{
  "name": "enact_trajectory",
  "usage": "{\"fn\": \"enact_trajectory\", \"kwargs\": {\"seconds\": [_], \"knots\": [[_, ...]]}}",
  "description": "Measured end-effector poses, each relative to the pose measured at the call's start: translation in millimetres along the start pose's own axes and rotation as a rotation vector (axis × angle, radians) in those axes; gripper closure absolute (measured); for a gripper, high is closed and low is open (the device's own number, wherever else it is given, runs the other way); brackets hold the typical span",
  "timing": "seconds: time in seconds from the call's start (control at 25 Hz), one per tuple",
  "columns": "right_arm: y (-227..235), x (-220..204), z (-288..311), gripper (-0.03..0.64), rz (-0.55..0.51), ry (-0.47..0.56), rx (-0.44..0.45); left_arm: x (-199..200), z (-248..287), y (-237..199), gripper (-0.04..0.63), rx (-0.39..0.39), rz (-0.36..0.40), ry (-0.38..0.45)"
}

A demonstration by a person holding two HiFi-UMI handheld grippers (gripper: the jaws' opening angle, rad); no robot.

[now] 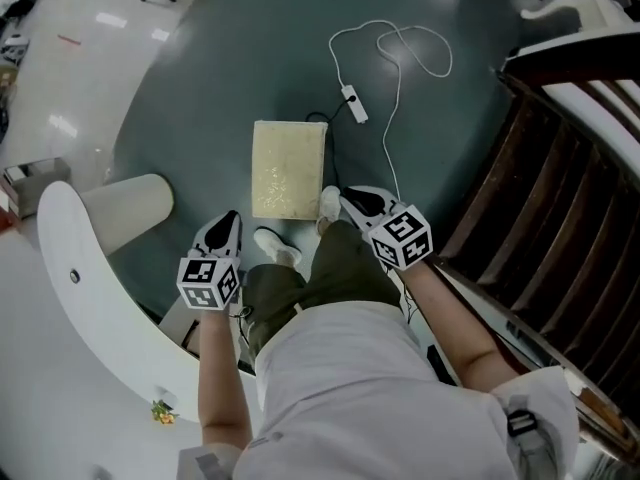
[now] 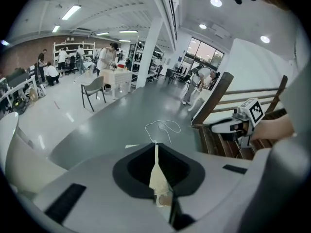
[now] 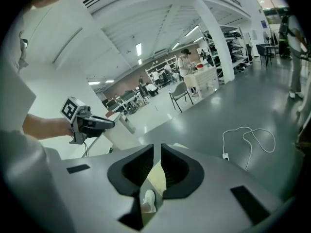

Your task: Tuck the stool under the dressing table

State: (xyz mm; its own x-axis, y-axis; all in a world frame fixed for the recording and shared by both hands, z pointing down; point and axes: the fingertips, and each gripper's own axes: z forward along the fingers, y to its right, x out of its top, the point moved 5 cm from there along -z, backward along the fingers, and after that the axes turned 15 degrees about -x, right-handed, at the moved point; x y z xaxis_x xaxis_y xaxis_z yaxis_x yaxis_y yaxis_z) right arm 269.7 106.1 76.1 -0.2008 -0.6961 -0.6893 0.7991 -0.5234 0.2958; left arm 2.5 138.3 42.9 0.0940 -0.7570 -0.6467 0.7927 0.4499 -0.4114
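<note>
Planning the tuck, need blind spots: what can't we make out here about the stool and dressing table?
Legs of the cream rectangular cushioned stool: head view, hidden under its own seat.
Space under the white curved dressing table: head view, covered by its top.
Dressing table's full extent: head view, cut off by left and bottom edges.

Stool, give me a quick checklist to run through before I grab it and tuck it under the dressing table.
1. Stool upright on the floor, in front of the feet: ok.
2. Left gripper ready to grasp: not ok; its jaws are together, with nothing in them.
3. Right gripper ready to grasp: not ok; only a narrow gap between its jaws, with nothing in them.
4. Grippers at the stool: not ok; both hang short of it.
5. Cable clear of the stool: cannot tell; it runs close to the far corner.
6. Space under the dressing table free: cannot tell; its top hides it.
</note>
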Motion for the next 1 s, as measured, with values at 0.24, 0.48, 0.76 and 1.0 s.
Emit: {"fn": "enact_trajectory", "kwargs": {"seconds": [0.24, 0.48, 0.76, 1.0], "knots": [[-4.8, -27.5, 35.9, 0.565, 0.023, -0.074, -0.032, -33.0, 16.9, -30.6, 0.565, -0.017, -0.063, -0.056], [-24.4, -63.8, 71.0, 0.53, 0.032, -0.164, -0.058, -67.5, 30.9, -69.1, 0.513, -0.052, -0.061, -0.144], [-36.6, -115.9, 109.4, 0.491, 0.054, -0.25, -0.119, -122.6, 60.4, -113.9, 0.462, -0.141, -0.053, -0.28], [-43.9, -155.6, 144.5, 0.422, 0.051, -0.34, -0.14, -160.3, 87.9, -144.1, 0.411, -0.216, -0.043, -0.362]]}}
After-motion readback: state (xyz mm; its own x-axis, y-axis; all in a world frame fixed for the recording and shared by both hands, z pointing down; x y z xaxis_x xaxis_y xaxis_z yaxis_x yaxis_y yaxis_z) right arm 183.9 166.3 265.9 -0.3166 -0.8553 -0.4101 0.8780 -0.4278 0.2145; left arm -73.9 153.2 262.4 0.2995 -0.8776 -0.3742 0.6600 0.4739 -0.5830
